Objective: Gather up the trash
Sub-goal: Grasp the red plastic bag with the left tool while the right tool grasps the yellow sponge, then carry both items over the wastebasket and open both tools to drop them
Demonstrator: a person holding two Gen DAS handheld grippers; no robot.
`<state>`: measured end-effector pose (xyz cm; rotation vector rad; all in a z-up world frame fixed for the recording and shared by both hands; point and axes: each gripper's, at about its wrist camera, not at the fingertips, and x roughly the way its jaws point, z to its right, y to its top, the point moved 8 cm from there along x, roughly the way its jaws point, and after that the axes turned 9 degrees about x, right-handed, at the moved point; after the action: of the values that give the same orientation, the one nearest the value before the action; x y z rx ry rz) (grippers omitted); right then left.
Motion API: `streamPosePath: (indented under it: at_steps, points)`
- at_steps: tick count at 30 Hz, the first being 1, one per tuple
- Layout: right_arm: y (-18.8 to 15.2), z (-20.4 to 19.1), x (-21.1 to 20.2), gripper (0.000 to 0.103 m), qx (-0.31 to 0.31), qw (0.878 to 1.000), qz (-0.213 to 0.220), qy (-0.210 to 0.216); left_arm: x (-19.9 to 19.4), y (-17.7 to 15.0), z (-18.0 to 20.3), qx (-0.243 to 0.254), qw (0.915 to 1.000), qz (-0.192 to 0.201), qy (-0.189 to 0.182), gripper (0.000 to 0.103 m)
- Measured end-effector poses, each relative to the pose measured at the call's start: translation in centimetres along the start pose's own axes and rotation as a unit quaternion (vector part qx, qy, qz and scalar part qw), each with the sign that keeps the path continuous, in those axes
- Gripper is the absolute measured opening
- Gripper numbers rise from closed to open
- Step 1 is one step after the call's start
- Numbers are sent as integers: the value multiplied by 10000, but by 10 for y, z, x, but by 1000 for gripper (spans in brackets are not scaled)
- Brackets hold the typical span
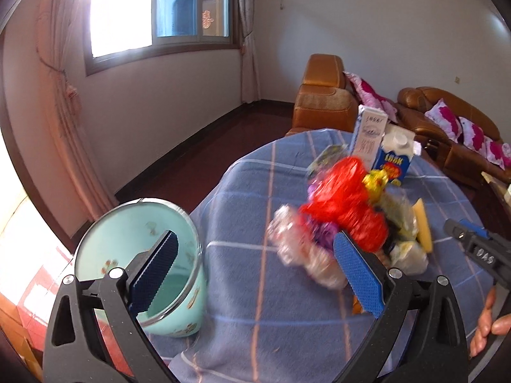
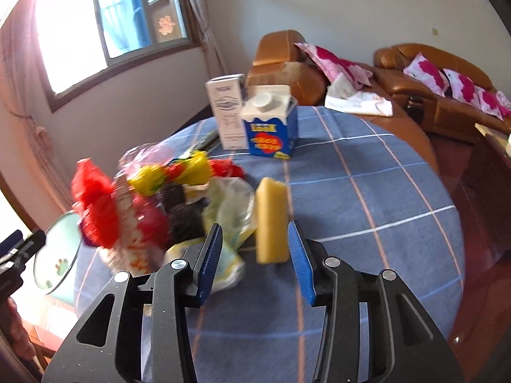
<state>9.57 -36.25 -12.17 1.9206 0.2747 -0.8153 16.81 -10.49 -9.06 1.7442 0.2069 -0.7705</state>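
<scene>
A pile of trash sits on a round table with a blue checked cloth. The pile has a red bag, a yellow wrapper, clear wrappers and a yellow sponge. It looks blurry. The sponge stands on its edge at the right side of the pile.

The left claw is wide open and holds nothing. Its right finger is just in front of the pile. Its left finger shows in front of a light green bin that stands beside the table.

The right claw is open too and holds nothing. The sponge is just ahead, between its blue fingers.

Behind the pile stand a white box and a blue carton, side by side. A brown sofa with pink pillows is farther back.
</scene>
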Motion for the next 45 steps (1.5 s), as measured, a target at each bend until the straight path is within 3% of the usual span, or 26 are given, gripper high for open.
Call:
streamPosePath:
  at_steps: [4,10,11,13,15,19,22,29,33,40,45]
  points:
    - [4,8,26,43,-22,9994,-343,-51,12,26,27,178,9995,136,-243,94]
    - [2,17,62,42,231,9965,-808,-7,45,42,59,435,9982,-140,-390,84]
    - [1,18,67,40,276,9957,-889,-7,51,42,63,462,9978,-212,-417,81]
    - [-2,19,75,27,355,9940,-1033,54,62,41,70,540,9969,-373,-428,74]
    - [-3,19,76,26,295,9947,-981,86,69,40,74,580,9963,-450,-454,71]
    - [3,18,65,24,286,9968,-746,93,80,39,84,622,9941,-582,-676,40]
    - [14,19,48,24,281,9985,-471,43,78,40,84,482,9936,-514,-883,29]
    - [36,11,3,24,-22,9989,369,-274,37,63,60,26,9932,60,-1166,27]
    - [47,0,-23,23,-29,9973,707,-204,10,74,36,-63,9940,339,-1035,27]
    - [32,-49,-37,24,-331,9973,588,272,-16,56,-24,-338,9979,343,-435,27]
    - [8,-100,-32,24,-529,9958,285,686,-28,35,-65,-587,9968,336,-435,27]
